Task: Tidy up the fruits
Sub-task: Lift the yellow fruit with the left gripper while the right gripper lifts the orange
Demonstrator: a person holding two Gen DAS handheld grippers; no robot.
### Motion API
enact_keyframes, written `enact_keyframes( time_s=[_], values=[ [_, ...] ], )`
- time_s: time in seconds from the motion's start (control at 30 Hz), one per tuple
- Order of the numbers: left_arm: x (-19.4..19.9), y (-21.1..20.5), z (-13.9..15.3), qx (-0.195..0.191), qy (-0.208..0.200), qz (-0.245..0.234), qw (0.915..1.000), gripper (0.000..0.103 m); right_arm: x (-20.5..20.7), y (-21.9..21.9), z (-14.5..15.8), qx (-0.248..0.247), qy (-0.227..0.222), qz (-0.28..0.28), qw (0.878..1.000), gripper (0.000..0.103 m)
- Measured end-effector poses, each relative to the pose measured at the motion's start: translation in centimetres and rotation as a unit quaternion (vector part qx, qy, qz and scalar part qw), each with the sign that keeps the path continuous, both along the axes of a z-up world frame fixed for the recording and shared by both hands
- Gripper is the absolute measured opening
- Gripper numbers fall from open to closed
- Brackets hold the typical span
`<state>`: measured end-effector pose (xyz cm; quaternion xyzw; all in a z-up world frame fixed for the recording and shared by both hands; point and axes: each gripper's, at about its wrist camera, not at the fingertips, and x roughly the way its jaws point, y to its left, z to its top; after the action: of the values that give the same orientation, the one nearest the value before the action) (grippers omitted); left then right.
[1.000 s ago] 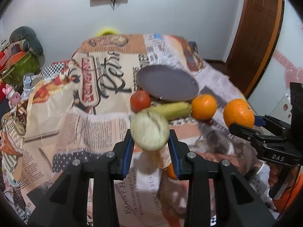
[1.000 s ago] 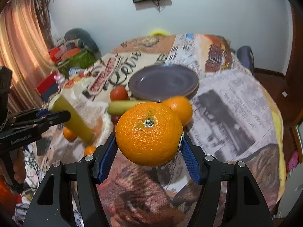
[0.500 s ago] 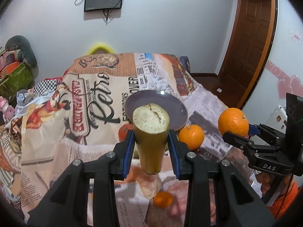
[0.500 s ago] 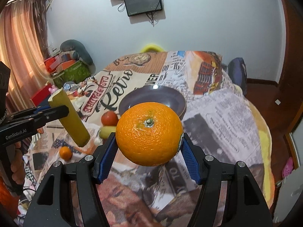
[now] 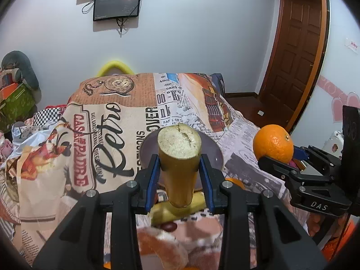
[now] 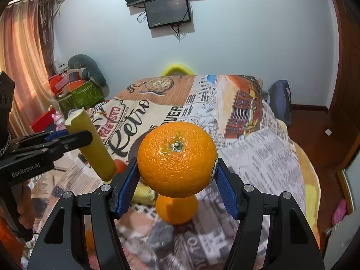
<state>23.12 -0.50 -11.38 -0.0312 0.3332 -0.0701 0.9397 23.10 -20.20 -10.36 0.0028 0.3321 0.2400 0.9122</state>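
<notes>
So my left gripper [image 5: 179,177] is clamped on a cut yellow-green fruit piece [image 5: 178,164], and my right gripper [image 6: 177,187] is squeezing a big orange [image 6: 177,159], both held up above the surface [image 5: 117,121]. Under them sit a purple plate [image 5: 214,155], a smaller orange [image 6: 176,210] and a banana [image 5: 180,209] on newspaper-print cloth. Behind: pale wall, two screens [image 6: 167,11], wooden door [image 5: 297,56], pink curtain [image 6: 22,51].

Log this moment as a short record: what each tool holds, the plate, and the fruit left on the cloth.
left tool: shut on cut banana piece, held upright
right tool: shut on large orange
plate: purple, on the cloth beyond both tools; contents mostly hidden
fruit on cloth: small orange, whole banana, red fruit
surface: newspaper-print cloth
</notes>
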Motion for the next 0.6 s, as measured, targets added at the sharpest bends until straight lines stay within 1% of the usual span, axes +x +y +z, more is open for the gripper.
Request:
enact_keyframes(
  time_s=[0.2, 0.33, 0.47, 0.6],
  values=[
    [2.7, -0.4, -0.7, 0.004, 0.007, -0.009, 0.9999, 0.035, 2.9, 0.6, -0.6, -0.015, -0.003, -0.004, 1.0, 0.062],
    [4.5, -0.7, -1.8, 0.002, 0.026, -0.023, 0.9994, 0.035, 4.6, 1.1, -1.4, -0.029, 0.003, -0.004, 1.0, 0.062],
    [5.9, -0.9, -2.8, 0.006, 0.04, -0.026, 0.9989, 0.035, 6.2, 1.4, -2.6, -0.034, 0.019, 0.003, 0.999, 0.062],
    [7.3, -0.4, -3.8, -0.01, 0.056, -0.032, 0.9979, 0.035, 8.0, 2.0, -4.2, -0.043, 0.039, 0.01, 0.998, 0.062]
  ],
)
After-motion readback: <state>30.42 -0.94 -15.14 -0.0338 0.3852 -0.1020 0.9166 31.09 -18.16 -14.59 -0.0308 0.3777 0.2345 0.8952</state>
